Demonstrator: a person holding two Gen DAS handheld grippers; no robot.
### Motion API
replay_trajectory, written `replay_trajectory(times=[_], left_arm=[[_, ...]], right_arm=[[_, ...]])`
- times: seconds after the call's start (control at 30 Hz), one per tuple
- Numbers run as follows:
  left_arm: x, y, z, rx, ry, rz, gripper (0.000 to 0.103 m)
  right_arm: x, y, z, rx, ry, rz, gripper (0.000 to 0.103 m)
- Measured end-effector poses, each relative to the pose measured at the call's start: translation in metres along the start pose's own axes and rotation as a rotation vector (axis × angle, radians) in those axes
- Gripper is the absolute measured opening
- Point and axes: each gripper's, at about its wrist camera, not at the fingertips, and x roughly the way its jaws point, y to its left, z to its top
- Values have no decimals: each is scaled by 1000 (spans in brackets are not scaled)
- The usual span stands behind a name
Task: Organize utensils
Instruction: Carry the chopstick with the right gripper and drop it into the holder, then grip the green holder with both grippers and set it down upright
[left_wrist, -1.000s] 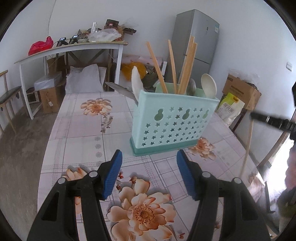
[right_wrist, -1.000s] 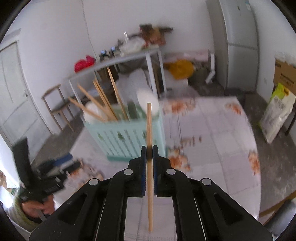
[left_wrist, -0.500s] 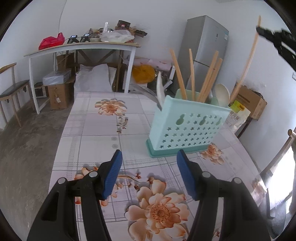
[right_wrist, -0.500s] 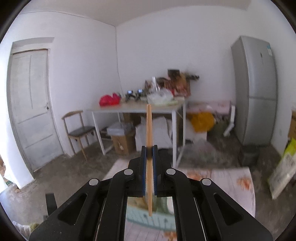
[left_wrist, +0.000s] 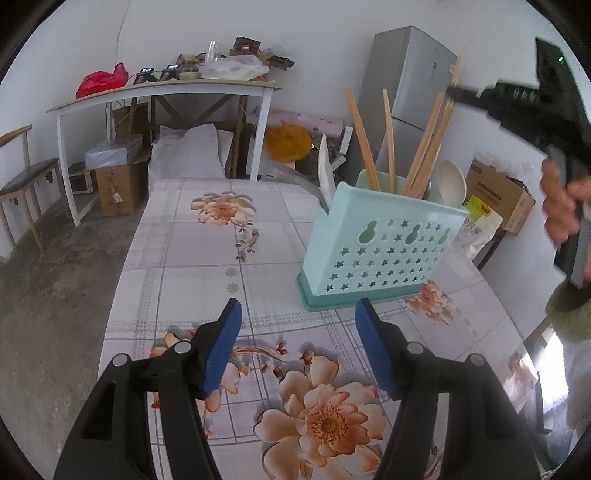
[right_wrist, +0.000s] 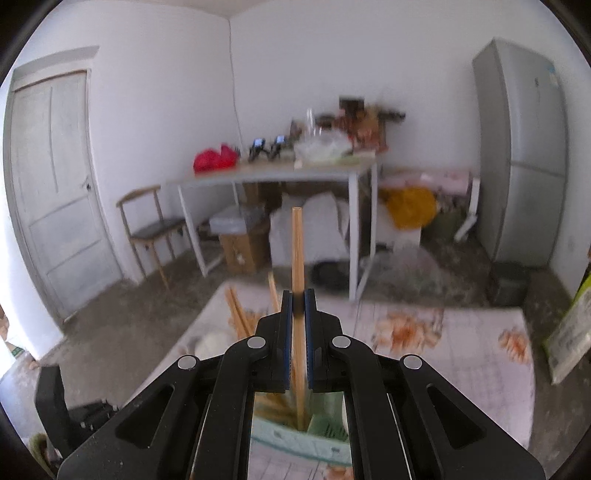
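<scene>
Right gripper (right_wrist: 298, 317) is clamped on a wooden chopstick (right_wrist: 297, 251), pinched between its pads; long axis upright, lower end in the mint utensil holder (right_wrist: 295, 439).

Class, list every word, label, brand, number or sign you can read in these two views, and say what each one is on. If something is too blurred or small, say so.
No text can be read with confidence.
Fridge: a small door sticker, too small to read.
Cardboard box: dark print on its side, too small to read.
Yellow-green bag: a white printed label, illegible.
Brown box under the white table: a small tag, illegible.
</scene>
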Motion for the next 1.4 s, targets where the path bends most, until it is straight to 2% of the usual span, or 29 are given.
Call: replay_trajectory(times=[0.1, 0.17, 0.23, 0.3, 0.37, 0.47, 0.57, 0.73, 0.93, 1.17, 1.4], left_arm=[[5, -3, 3, 8, 2, -3, 64], [9, -5, 6, 11, 4, -12, 64], [12, -8, 9, 13, 2, -26, 65], [17, -10, 12, 20, 2, -34, 67], [21, -13, 16, 35, -6, -46, 69], [30, -16, 24, 71, -30, -66, 72], [42, -16, 34, 90, -44, -90, 76], [65, -22, 46, 139, -27, -155, 78], [91, -32, 54, 151, 25, -201, 78], [100, -39, 56, 159, 32, -180, 79], [95, -42, 56, 124, 43, -156, 79]], right_arm=[[-2, -1, -11, -6, 38, 7, 9], [-12, -4, -14, 7, 30, 14, 34], [-30, -13, -17, 37, -4, 35, 47], [-45, -23, -21, 72, -33, 54, 49], [-56, -36, -31, 119, -51, 65, 57], [-56, -59, -57, 223, -19, 123, 64], [-33, -81, -92, 336, 89, 174, 65], [9, -87, -126, 364, 201, 201, 65], [39, -92, -131, 362, 201, 270, 66], [46, -93, -125, 350, 146, 356, 68], [42, -88, -126, 363, 135, 335, 68]])
